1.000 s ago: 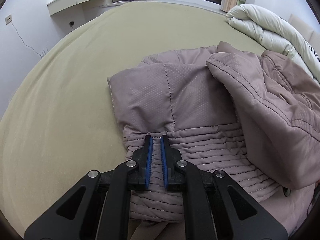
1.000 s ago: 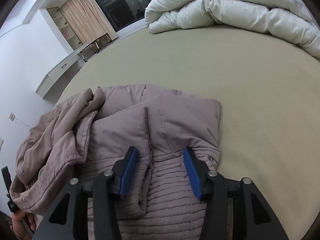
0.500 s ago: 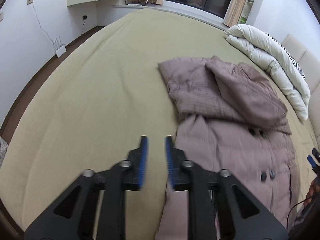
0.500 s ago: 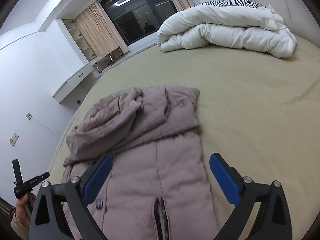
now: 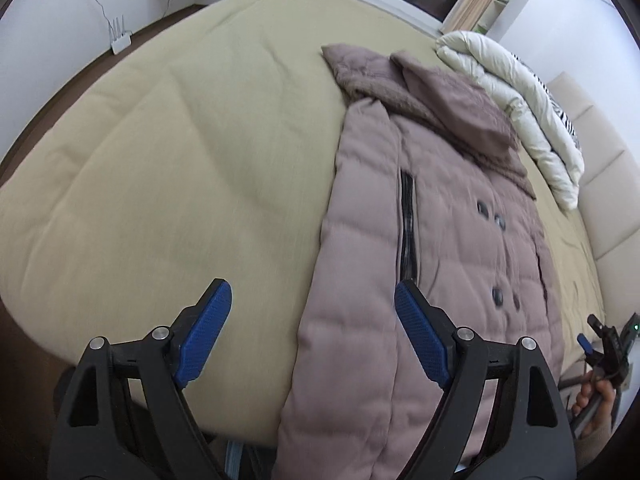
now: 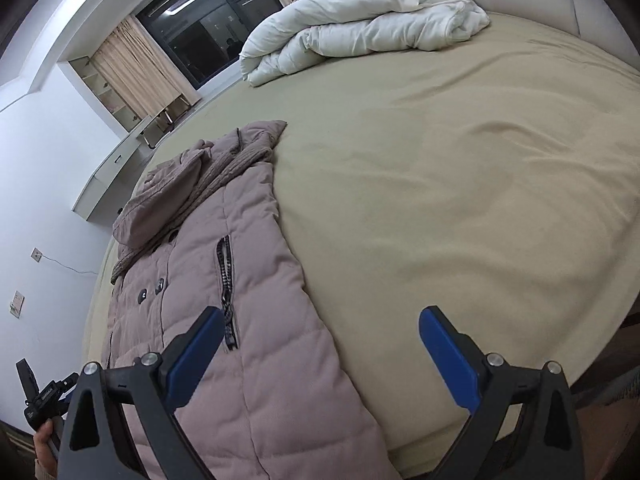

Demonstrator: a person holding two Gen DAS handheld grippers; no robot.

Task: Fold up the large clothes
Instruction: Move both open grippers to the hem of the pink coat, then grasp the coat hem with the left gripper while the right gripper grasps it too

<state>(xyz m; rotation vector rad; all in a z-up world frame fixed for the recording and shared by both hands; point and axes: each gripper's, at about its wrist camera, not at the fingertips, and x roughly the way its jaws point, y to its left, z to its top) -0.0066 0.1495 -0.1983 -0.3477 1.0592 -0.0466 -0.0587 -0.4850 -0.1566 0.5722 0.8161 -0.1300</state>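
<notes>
Both grippers pulled back and opened since a second ago: left gripper wide, empty, above the coat hem; right gripper wide, empty, same end. Sleeves now folded in, so hem fold likely next. Coat lies lengthwise on bed, hem over near edge. Bare sheet either side; duvet far.

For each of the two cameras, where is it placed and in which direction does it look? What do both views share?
Left wrist view: sits on the left gripper, looks up the bed along the coat's left edge; shows its open blue fingers and the hand holding the other gripper.
Right wrist view: sits on the right gripper, looks up the bed along the coat's right edge; shows its open fingers.
Shared: coat, bed, white duvet, window.
</notes>
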